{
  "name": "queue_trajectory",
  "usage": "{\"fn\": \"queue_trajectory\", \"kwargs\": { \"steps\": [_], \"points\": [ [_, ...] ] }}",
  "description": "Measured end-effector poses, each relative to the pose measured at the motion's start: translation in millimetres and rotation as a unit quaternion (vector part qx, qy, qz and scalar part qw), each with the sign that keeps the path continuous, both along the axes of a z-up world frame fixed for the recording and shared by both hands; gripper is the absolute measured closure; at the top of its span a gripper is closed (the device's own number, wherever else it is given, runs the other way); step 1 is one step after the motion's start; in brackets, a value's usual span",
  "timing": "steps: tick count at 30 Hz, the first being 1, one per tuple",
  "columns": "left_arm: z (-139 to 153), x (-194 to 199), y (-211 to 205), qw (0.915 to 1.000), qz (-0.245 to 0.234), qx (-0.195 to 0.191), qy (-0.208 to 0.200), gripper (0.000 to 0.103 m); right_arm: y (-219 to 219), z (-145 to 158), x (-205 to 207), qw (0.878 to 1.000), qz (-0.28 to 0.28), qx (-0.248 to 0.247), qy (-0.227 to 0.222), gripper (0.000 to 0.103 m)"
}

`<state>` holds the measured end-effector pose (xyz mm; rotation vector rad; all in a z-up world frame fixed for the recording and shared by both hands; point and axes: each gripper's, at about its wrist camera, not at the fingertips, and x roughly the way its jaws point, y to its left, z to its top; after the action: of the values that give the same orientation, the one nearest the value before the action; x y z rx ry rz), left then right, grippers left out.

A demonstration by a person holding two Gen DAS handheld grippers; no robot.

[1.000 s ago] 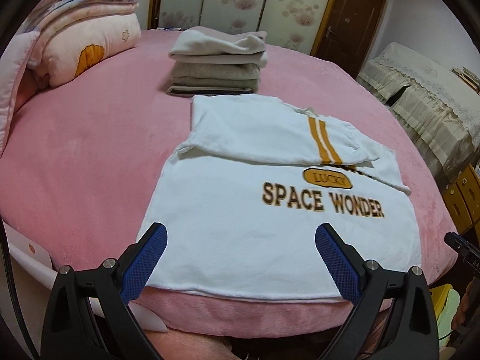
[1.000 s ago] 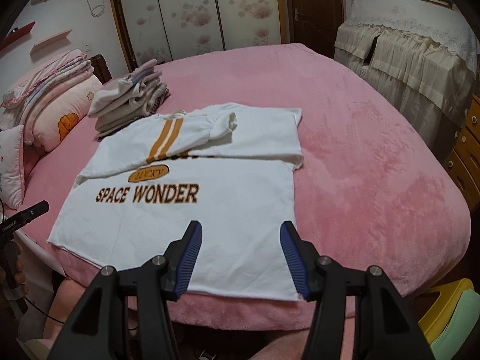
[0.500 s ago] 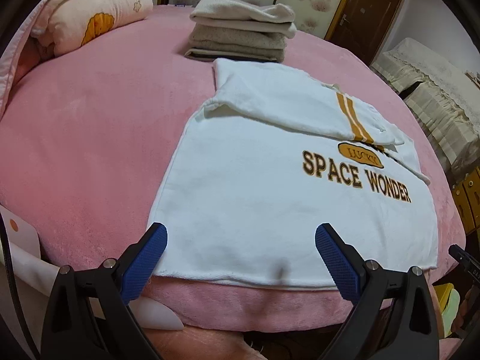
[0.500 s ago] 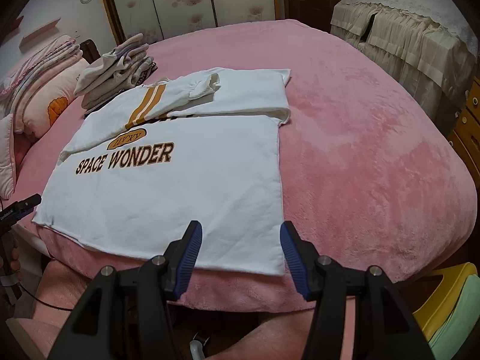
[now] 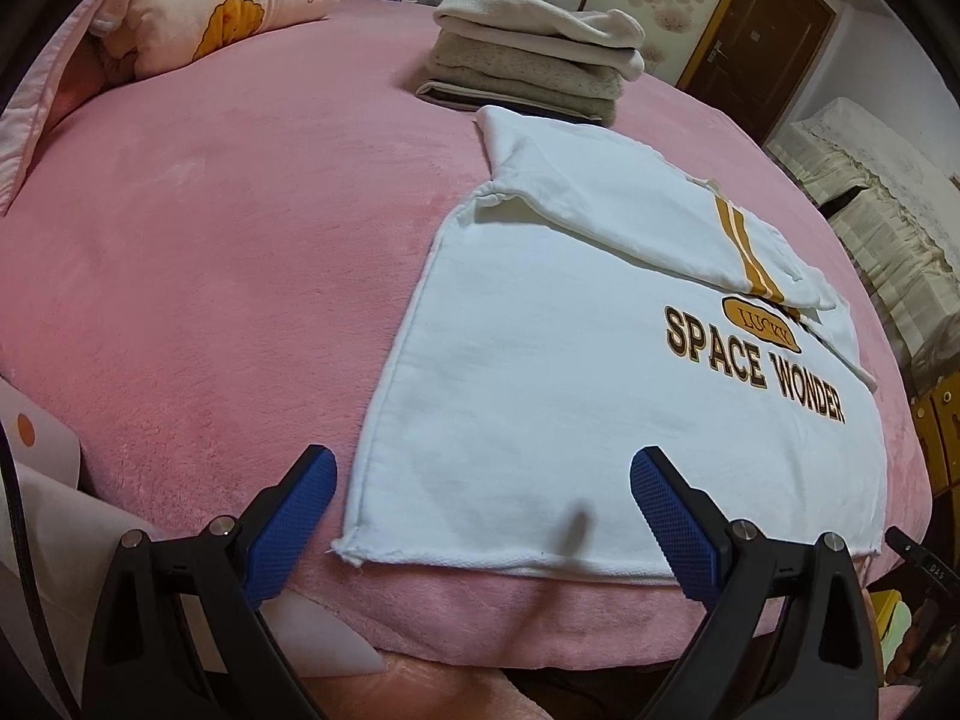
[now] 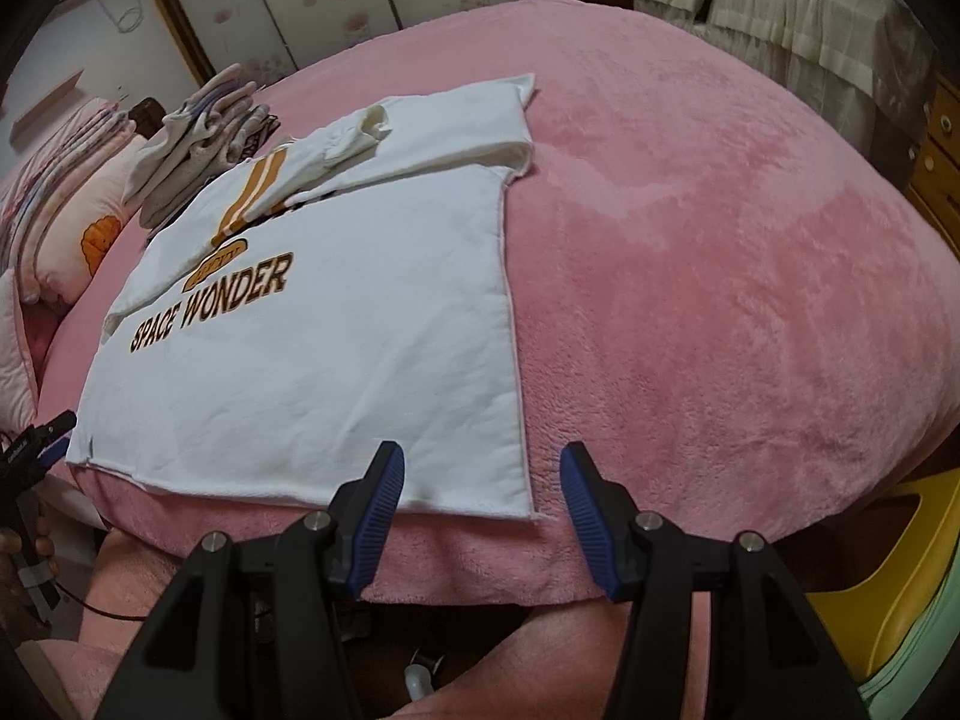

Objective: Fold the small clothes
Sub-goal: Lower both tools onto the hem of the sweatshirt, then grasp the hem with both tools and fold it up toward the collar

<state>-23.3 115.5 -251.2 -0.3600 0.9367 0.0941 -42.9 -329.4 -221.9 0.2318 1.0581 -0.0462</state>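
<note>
We have dropped both grippers toward the shirt (image 5: pixel 576 420) hem at the lower frame; left gripper (image 5: pixel 480 516) and right gripper (image 6: pixel 480 495), fingers apart, now bracket its near corners, ready to pinch.

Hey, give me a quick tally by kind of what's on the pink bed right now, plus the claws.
White T-shirt being folded: 1
Stack of folded clothes: 1
Pink pillow with orange print: 1
Claws, both open: 2, the left claw and the right claw
Total: 5
</note>
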Motion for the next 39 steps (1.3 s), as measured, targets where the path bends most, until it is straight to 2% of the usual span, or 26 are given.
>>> {"fn": "queue_trajectory", "kwargs": {
  "steps": [9, 11, 13, 18, 20, 23, 25, 26, 27, 29, 33, 37, 39],
  "points": [
    [-2, -9, 13, 0.9998, 0.009, -0.019, -0.003, 0.006, -14, -25, 3, 0.998, -0.011, 0.050, 0.023, 0.049],
    [-5, -8, 14, 0.9995, 0.006, -0.029, -0.003, 0.011, -17, -28, 4, 0.998, -0.012, 0.060, 0.026, 0.049],
    [-10, -6, 14, 0.9992, 0.002, -0.039, 0.002, 0.021, -18, -30, 5, 0.997, -0.012, 0.066, 0.028, 0.049],
    [-21, -3, 9, 0.9986, -0.010, -0.051, 0.014, 0.029, -16, -32, 6, 0.996, 0.003, 0.081, 0.031, 0.065],
    [-24, -3, 10, 0.9985, -0.010, -0.052, 0.018, 0.035, -15, -33, 7, 0.996, 0.008, 0.085, 0.033, 0.083],
    [-27, -4, 15, 0.9979, 0.000, -0.060, 0.025, 0.053, -16, -34, 8, 0.995, 0.008, 0.089, 0.034, 0.094],
    [-29, -3, 17, 0.9972, 0.004, -0.065, 0.037, 0.084, -15, -32, 8, 0.995, 0.010, 0.091, 0.033, 0.096],
    [-30, -3, 18, 0.9965, 0.003, -0.071, 0.043, 0.093, -14, -31, 7, 0.996, 0.012, 0.087, 0.032, 0.097],
    [-31, -2, 19, 0.9958, 0.004, -0.078, 0.048, 0.095, -13, -30, 7, 0.996, 0.014, 0.083, 0.031, 0.097],
    [-28, -1, 20, 0.9948, 0.009, -0.085, 0.055, 0.097, -11, -25, 7, 0.997, 0.021, 0.075, 0.026, 0.097],
    [-19, 1, 31, 0.9884, 0.034, -0.136, 0.058, 0.098, -16, 2, 4, 0.996, 0.032, 0.080, -0.006, 0.098],
    [8, 7, 37, 0.9796, 0.045, -0.195, 0.023, 0.098, -26, 42, 11, 0.993, 0.032, 0.101, -0.057, 0.098],
    [23, 15, 38, 0.9770, 0.047, -0.208, 0.003, 0.098, -29, 65, 22, 0.990, 0.037, 0.108, -0.083, 0.098]
  ]
}}
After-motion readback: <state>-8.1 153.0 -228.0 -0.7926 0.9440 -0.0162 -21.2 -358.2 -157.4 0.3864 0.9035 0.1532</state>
